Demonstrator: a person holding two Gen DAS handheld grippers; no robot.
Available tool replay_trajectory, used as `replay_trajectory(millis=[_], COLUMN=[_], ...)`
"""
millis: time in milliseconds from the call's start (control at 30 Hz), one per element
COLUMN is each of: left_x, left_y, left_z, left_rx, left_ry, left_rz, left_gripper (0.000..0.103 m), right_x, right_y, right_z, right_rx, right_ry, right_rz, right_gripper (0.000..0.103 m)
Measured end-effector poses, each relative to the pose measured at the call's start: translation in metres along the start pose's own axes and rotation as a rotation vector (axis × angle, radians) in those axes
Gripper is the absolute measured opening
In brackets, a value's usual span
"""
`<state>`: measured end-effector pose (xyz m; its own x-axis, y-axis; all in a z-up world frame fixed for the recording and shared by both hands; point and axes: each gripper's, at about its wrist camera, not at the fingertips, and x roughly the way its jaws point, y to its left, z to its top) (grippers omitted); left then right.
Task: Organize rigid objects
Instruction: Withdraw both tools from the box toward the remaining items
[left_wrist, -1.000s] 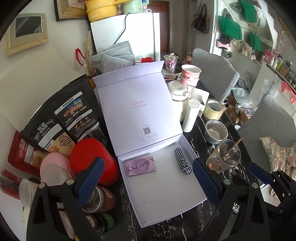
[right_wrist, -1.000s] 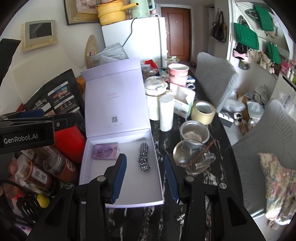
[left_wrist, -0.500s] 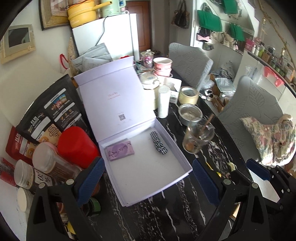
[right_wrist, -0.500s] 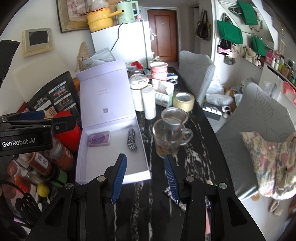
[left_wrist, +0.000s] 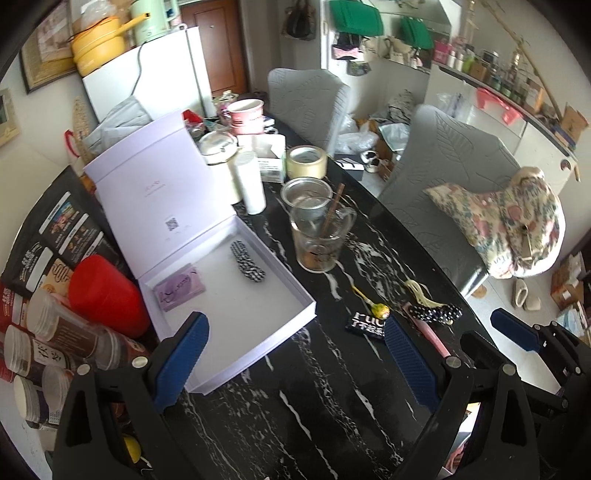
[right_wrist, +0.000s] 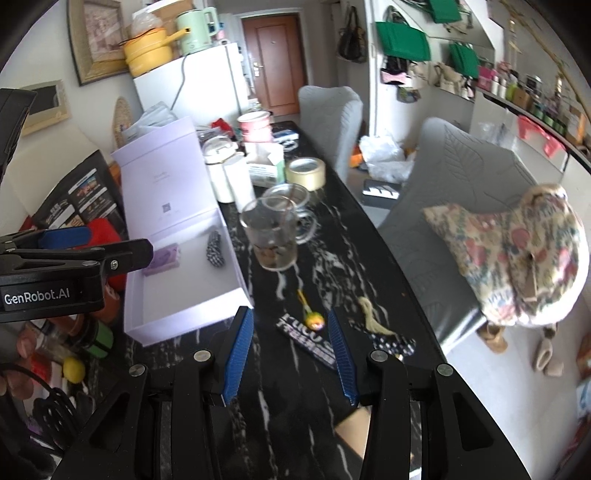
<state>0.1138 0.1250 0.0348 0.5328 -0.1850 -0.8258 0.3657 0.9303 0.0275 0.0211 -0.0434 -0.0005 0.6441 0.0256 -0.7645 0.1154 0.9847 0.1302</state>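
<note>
An open lilac box (left_wrist: 236, 306) (right_wrist: 192, 295) lies on the black marble table with a purple card (left_wrist: 179, 290) and a checkered hair clip (left_wrist: 246, 261) inside. Loose on the table right of the box lie a black lettered clip (left_wrist: 365, 325) (right_wrist: 306, 338), a yellow lollipop-like piece (left_wrist: 378, 309) (right_wrist: 313, 318), a polka-dot bow clip (left_wrist: 436, 314) (right_wrist: 391, 341) and a pink stick (left_wrist: 428, 334). My left gripper (left_wrist: 295, 354) is open and empty above the box's near corner. My right gripper (right_wrist: 291, 347) is open and empty just short of the black lettered clip.
A glass mug with a stick (left_wrist: 321, 236) and a metal cup stand behind the loose items. A tape roll (left_wrist: 306, 162), white jars, a red tub (left_wrist: 107, 295) and spice jars (left_wrist: 44, 354) crowd the left and back. Grey chairs (left_wrist: 443, 177) stand to the right.
Both grippers have drawn back and upward from the box. The view has widened and the loose clips on the near table have come into sight. Both stay open.
</note>
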Motion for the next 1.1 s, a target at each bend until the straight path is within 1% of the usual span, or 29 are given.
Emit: replay_trajectory(millis=[133,233,333,567,833,1067,1100], left_x=[0.003,0.006,0.01,0.023,0.045,0.074,0.078], left_y=[-0.02,-0.033,-0.046,-0.067,-0.081,-0.088,-0.089], left_z=[-0.001,-0.003,-0.004,-0.008,-0.012,-0.016,-0.017], left_rx=[0.038,0.057,0.08,0.114,0.142,0.138,0.141], left_ry=[0.014,0.027,0.036,0.055,0.081,0.134,0.139], left_rz=[-0.031,-0.067,-0.082,-0.112,-0.12,-0.141,-0.141], left_gripper=[0.097,0.098,0.097,0.097,0.097,0.098,0.098], right_x=[-0.005,-0.008,-0.009,-0.009,0.002,0.016,0.018], right_y=[-0.018,-0.03,-0.042,-0.065,-0.089,-0.106,-0.108], right_z=[-0.01,-0.018,-0.024,-0.033,-0.033,-0.037,-0.037], right_rx=[0.045,0.077,0.104,0.144,0.16,0.166,0.164], right_ry=[0.008,0.013,0.025,0.05,0.091,0.145,0.153], right_rz=[-0.031,-0.052,-0.07,-0.083,-0.065,-0.049,-0.049], right_gripper=[0.042,0.046,0.046,0.051,0.061,0.079,0.08])
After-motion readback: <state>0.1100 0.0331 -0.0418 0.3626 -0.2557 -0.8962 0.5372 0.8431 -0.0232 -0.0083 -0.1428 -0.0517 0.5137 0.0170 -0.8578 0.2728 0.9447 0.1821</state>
